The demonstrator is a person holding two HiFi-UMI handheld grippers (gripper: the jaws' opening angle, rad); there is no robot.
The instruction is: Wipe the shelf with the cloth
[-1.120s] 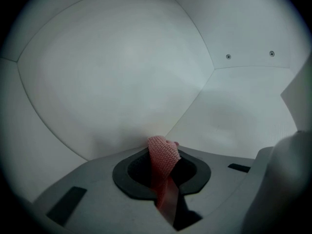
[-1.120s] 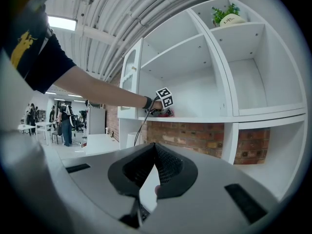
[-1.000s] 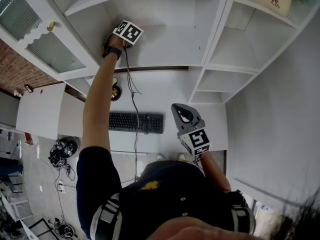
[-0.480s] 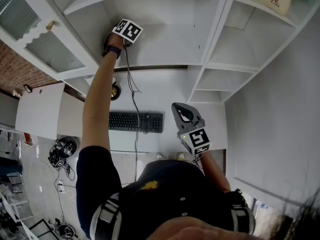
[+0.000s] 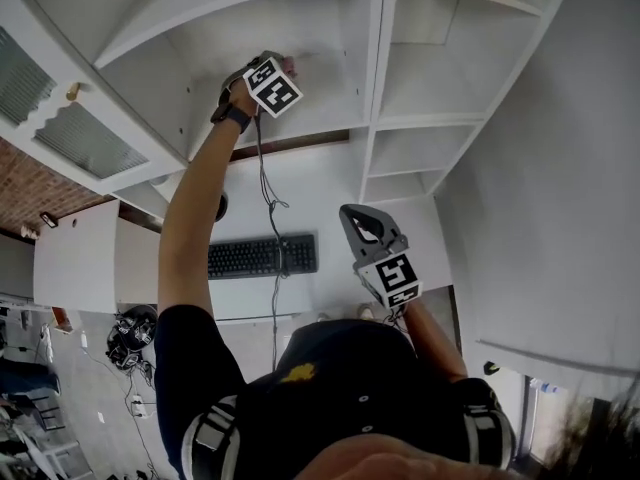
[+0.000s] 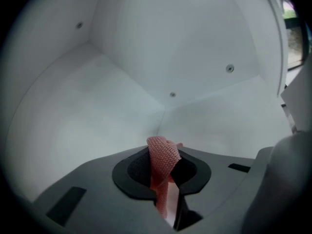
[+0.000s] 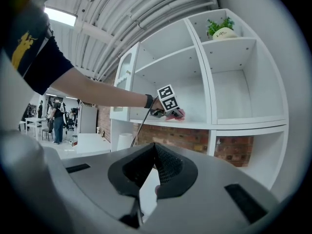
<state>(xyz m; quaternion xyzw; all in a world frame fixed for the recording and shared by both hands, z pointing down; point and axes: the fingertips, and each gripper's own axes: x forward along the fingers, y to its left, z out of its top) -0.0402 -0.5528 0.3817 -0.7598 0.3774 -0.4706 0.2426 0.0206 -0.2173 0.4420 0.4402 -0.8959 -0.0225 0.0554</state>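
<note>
Left gripper (image 5: 283, 67) pinches cloth (image 6: 163, 156), shelf (image 6: 87, 112) corner at 12 o'clock; right gripper (image 7: 155, 152), closed and empty, sees open board toward 3 o'clock.

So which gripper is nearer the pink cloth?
Left. The left gripper is shut on the cloth inside the shelf; the right gripper hangs lower, away from it, empty.

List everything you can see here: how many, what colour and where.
Open-fronted shelf unit: one, white, against the wall.
Knitted cloth: one, pink, clamped in the left tool, at the shelf board.
Computer keyboard: one, black, on the white desk below.
Potted plant: one, green in a white pot, top right compartment.
Glazed cabinet door: one, white, left of the shelves.
Left tool: grey, shut on the cloth.
Right tool: grey, shut, empty, held low.
</note>
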